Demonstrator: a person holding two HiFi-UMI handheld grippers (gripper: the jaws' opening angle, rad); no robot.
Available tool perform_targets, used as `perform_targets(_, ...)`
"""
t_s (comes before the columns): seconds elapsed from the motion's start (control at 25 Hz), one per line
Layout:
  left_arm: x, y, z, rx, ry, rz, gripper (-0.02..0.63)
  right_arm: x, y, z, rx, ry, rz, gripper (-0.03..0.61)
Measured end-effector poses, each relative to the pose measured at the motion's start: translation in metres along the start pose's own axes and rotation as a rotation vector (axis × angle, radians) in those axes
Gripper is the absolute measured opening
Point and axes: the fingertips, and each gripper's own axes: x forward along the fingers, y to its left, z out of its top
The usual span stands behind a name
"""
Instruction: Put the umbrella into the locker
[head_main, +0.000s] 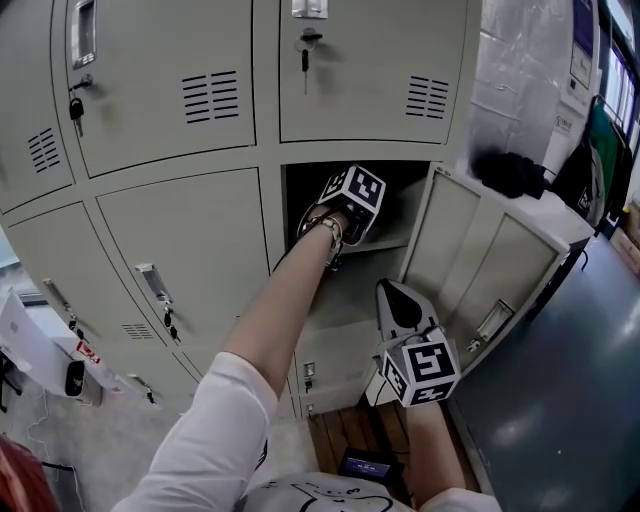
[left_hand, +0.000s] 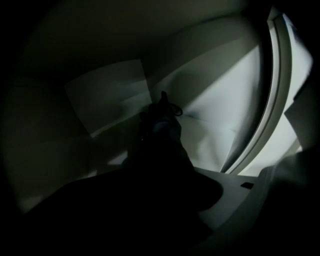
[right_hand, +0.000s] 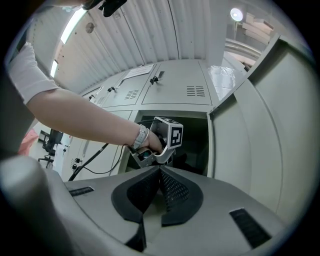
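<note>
You stand in a locker area of a workplace. A bank of metal lockers fills the head view: grey-beige doors in stacked rows, each with vent slots and a lock, some with a key left hanging. One open door exposes a dark compartment with a shelf. At the foot of the bank lies a strip of wood-pattern floor. The right gripper view adds a ribbed panel ceiling with a strip light, and a dark swivel chair at far left.
</note>
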Motion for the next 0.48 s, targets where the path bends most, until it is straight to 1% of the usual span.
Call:
perform_targets(0.08, 0.001, 0.0, 0.003, 0.019, -0.003, 0.011, 0.262, 0.004, 0.002, 0.003, -0.007, -0.005, 0.01, 0.012)
perform_targets(0.32, 0.006, 0.001, 0.015, 0.117, -0.058, 0.112, 0.27, 0.005, 0.006, -0.004, -0.004, 0.009, 0.021, 0.012)
perform_targets(0.4, 0.006, 0.004, 0.02, 0.146, -0.084, 0.16, 0.283, 0.002, 0.005, -0.007, 0.002, 0.016, 0.015, 0.012)
perform_targets(0.48, 0.006, 0.01, 0.026, 0.186, -0.121, 0.233, 0.316, -0.001, 0.004, -0.01, 0.005, 0.023, 0.009, 0.012)
